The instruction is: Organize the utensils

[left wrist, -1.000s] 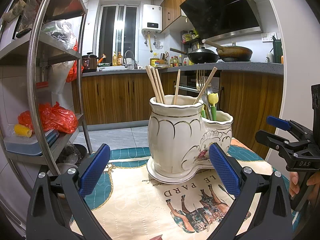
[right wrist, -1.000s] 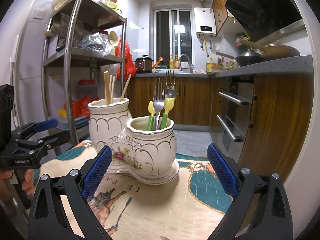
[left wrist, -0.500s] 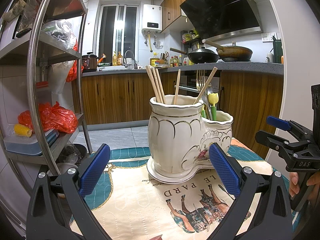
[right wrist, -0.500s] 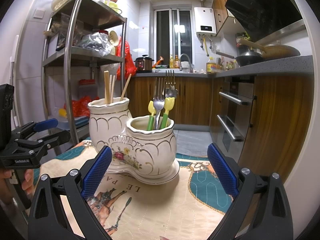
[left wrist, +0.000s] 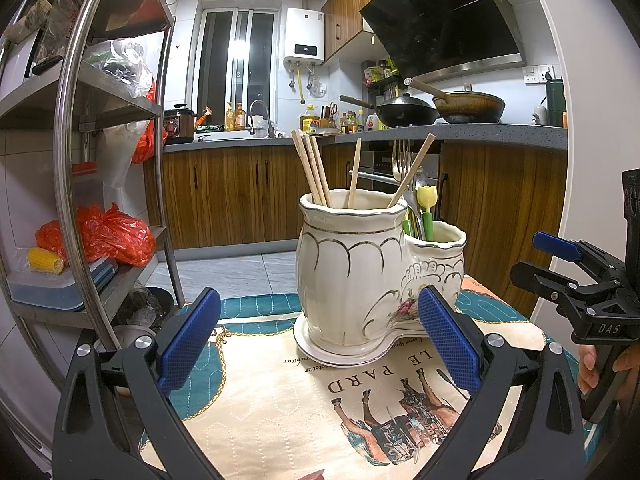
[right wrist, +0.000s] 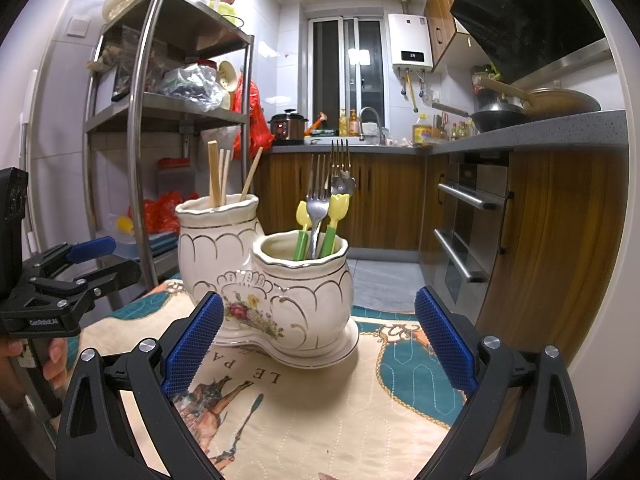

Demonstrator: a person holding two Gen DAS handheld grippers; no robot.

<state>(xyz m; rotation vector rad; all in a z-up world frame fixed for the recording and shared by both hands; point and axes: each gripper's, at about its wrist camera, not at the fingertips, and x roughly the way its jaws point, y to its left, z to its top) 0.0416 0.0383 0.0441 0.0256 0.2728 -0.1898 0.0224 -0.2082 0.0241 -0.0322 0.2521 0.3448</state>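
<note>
nothing moved | right view alone shows forks (right wrist: 318, 208) in holder (right wrist: 280, 280)

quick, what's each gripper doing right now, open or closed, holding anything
Left gripper: open, holding nothing, short of the utensil holder.
Right gripper: open, holding nothing.

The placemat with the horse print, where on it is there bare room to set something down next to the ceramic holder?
The placemat lies bare in front of the ceramic utensil holder, between it and the open right gripper, and on the teal corner toward the oven. The side toward the left gripper is tighter.
</note>
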